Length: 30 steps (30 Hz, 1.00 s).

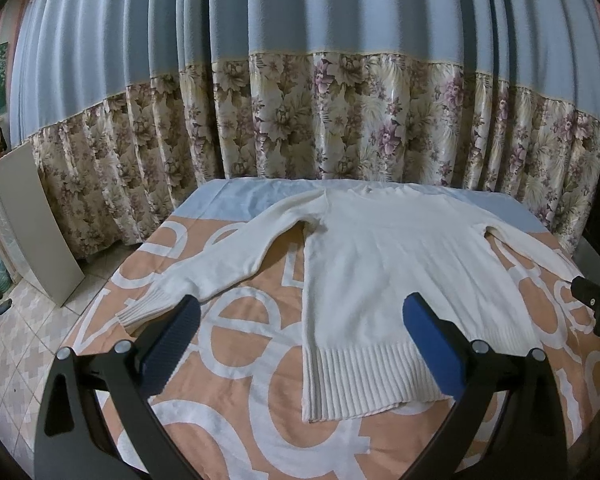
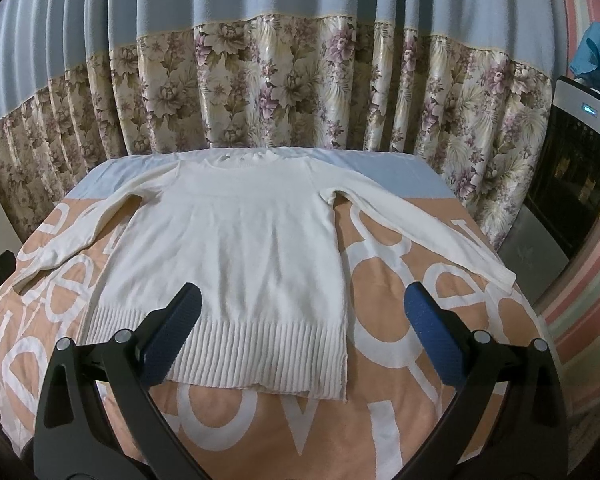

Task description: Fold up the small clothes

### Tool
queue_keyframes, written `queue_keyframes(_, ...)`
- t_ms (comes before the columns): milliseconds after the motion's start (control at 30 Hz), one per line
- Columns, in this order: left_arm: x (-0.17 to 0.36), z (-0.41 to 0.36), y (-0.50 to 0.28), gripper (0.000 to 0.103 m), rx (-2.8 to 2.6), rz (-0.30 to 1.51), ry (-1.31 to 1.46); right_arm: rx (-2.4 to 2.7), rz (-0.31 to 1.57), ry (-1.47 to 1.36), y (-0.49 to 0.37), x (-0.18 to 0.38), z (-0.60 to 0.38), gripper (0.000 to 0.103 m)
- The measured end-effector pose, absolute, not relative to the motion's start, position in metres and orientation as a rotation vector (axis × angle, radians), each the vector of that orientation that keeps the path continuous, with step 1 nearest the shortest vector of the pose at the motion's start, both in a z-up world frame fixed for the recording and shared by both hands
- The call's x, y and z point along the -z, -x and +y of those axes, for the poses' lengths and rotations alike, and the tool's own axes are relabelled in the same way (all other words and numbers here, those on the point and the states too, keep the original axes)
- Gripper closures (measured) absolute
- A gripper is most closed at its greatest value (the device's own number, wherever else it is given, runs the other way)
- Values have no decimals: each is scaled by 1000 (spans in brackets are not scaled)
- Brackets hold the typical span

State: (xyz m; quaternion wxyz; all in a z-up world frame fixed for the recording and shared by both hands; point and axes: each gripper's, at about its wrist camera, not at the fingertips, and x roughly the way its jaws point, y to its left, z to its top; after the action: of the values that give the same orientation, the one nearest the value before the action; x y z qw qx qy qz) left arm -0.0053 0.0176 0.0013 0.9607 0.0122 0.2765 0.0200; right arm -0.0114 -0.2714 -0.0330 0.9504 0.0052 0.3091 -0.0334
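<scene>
blue ribbed pads on the left gripper [image 1: 300, 320] stand wide apart, holding nothing, hovering over the near end of the bed. the right gripper [image 2: 302, 312] is the same, spread wide and empty.

just ahead of both lies the white knit sweater [image 1: 380, 276], flat on the peach bedspread [image 1: 240, 412] with big white letters. its long axis runs from the ribbed hem [image 2: 236, 344] at six o'clock, nearest the grippers, to the collar at twelve by the floral curtain [image 2: 300, 88].

the left sleeve [image 1: 204, 268] angles out toward nine o'clock, its cuff close to the left gripper's pad; the right sleeve [image 2: 424, 228] slants toward three, its cuff near the bed's edge, beyond the right gripper's pad. each gripper looks nearer its own sleeve, so i'd guess the sleeves get folded inward first.
</scene>
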Motion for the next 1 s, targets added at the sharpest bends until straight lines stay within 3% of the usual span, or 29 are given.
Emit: queue_keyframes(1000,6,19,-13,2,-44,582,-24,79,674,-20,-8,52,-279,3)
